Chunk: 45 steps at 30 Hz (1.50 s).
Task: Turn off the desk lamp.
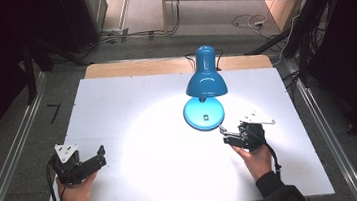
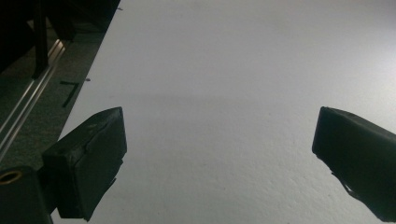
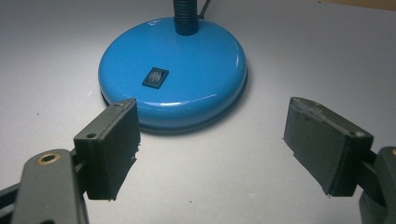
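Showing lamp base (image 3: 187, 88), unmarked switch (image 3: 155, 77), faint illegible scrawl (image 3: 154, 22)

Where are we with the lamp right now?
Done: the lamp is lit, throwing a bright pool on the table. In hand: nothing; the right tool sits open beside the base, facing its switch. The left tool is open over bare table. Left: unclear.

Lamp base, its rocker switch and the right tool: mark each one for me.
lamp base (image 3: 196, 65), right gripper view, on its glossy blue top.
rocker switch (image 3: 155, 77), right gripper view, on the middle of the black rocker.
right tool (image 3: 212, 140), right gripper view, midway between its open jaw tips.
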Each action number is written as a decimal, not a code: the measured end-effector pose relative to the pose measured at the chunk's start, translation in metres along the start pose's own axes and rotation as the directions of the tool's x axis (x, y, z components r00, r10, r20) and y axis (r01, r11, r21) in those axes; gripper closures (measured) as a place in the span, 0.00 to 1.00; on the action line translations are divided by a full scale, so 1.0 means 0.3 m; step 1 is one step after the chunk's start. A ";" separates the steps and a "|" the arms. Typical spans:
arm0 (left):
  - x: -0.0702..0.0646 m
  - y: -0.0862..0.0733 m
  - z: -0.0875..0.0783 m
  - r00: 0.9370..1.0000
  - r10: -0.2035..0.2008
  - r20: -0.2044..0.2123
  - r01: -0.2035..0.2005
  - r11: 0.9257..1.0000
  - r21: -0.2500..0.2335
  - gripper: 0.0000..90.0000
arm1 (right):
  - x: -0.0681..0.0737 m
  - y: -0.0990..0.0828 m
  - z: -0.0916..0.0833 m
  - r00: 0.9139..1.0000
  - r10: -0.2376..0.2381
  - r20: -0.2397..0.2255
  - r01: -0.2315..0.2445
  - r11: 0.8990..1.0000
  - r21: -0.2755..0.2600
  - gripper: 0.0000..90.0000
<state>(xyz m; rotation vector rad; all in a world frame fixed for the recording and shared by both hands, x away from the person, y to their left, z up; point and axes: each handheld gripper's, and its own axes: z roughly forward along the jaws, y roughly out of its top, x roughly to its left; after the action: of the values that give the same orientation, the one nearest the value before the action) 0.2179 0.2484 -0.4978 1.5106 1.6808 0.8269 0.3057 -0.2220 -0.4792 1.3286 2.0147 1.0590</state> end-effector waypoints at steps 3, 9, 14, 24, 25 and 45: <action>0.000 0.000 0.000 1.000 0.000 0.000 0.000 1.000 0.000 0.04 | 0.007 0.004 0.007 1.000 0.001 -0.003 -0.001 1.000 0.001 0.20; 0.001 0.000 0.001 1.000 -0.001 0.000 0.001 1.000 0.002 0.04 | 0.018 0.011 0.014 1.000 -0.001 -0.005 0.001 1.000 -0.002 0.21; 0.000 0.000 0.001 1.000 0.000 0.000 0.000 1.000 0.003 0.04 | 0.027 0.020 0.020 1.000 -0.001 -0.009 0.001 1.000 -0.005 0.23; 0.003 0.000 0.001 1.000 -0.004 0.001 0.004 1.000 0.004 0.04 | 0.050 0.027 0.048 1.000 -0.001 -0.022 0.001 1.000 0.008 0.22; 0.003 0.000 0.001 1.000 -0.004 0.001 0.004 1.000 0.005 0.04 | 0.052 0.027 0.050 1.000 -0.002 -0.023 0.002 1.000 0.008 0.22; 0.004 0.000 0.002 1.000 -0.003 0.004 0.003 1.000 0.005 0.04 | 0.086 0.031 0.095 1.000 0.005 -0.012 -0.005 1.000 -0.002 0.36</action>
<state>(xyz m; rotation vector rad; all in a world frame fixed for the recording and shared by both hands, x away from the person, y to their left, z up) 0.2185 0.2495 -0.4982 1.5112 1.6833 0.8185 0.3217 -0.1867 -0.4875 1.3304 2.0195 1.0737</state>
